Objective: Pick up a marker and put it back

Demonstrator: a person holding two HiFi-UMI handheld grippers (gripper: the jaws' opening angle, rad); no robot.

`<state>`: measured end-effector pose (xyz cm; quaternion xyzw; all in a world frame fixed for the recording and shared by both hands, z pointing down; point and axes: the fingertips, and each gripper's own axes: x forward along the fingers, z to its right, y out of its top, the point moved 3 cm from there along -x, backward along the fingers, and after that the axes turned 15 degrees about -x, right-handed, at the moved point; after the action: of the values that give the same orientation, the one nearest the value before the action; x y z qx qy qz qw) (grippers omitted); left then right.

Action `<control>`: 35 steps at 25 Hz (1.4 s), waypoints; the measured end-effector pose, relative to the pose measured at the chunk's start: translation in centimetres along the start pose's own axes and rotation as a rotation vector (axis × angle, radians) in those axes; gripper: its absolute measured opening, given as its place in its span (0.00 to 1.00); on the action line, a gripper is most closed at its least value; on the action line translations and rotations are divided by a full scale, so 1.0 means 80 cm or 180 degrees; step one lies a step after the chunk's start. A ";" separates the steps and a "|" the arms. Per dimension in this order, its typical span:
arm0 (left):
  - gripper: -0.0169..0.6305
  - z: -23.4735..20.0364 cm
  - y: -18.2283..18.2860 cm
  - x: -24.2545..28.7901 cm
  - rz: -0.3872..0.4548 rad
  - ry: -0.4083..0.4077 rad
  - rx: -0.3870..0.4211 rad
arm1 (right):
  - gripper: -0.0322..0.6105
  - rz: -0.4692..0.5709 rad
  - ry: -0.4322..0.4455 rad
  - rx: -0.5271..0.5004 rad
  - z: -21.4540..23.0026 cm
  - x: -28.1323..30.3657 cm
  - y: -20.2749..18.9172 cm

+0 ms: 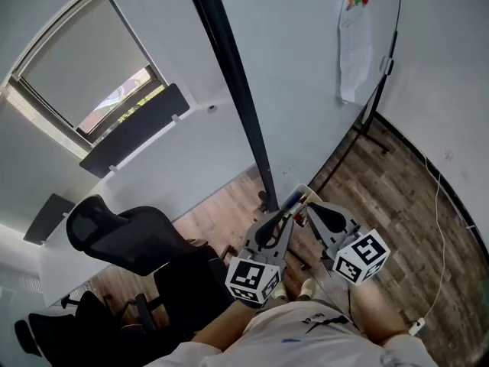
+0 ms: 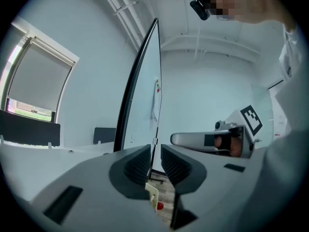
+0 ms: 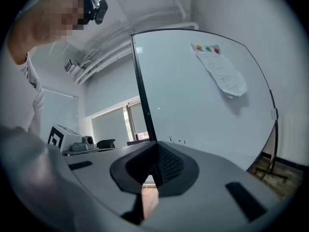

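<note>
- Fingers (image 2: 137, 164) of the left gripper (image 2: 155, 158): apart, with a narrow gap between the ribbed pads and nothing held. The edge of the whiteboard (image 2: 146, 93) shows through the gap.
- Fingers (image 3: 169, 166) of the right gripper (image 3: 155, 151): closed together, empty.
- Marker (image 2: 159, 206): only a red cap end is visible, below the left jaws, in the cream tray (image 2: 151, 193) at the whiteboard's foot. In the head view the tray lies just beyond both grippers' tips.
- Handling (judged): a light, stiff plastic barrel, smooth and round, so liable to roll or slip. It is best taken across mid-barrel, clear of the cap, which may pull off.
- Surround: paper sheet (image 1: 354, 52) on the whiteboard; office chair (image 1: 114, 235) at left.
</note>
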<state>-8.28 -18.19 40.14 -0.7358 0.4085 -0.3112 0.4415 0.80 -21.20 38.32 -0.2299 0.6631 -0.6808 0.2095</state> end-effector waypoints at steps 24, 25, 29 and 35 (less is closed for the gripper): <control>0.04 0.040 0.049 0.008 0.0097 -0.0273 0.0048 | 0.07 0.0057 -0.0044 -0.0245 -0.005 -0.006 0.045; 0.04 0.039 0.048 0.008 0.0089 -0.0270 0.0046 | 0.07 0.0057 -0.0041 -0.0236 -0.005 -0.006 0.043; 0.04 0.038 0.045 0.009 0.0069 -0.0276 0.0033 | 0.07 0.0034 -0.0062 -0.0239 -0.005 -0.006 0.041; 0.04 0.036 0.040 0.008 0.0053 -0.0270 0.0014 | 0.07 0.0020 -0.0061 -0.0232 -0.006 -0.006 0.035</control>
<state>-6.67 -18.48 36.09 -0.7439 0.3949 -0.2770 0.4626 0.84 -20.61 35.50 -0.2418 0.6861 -0.6533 0.2095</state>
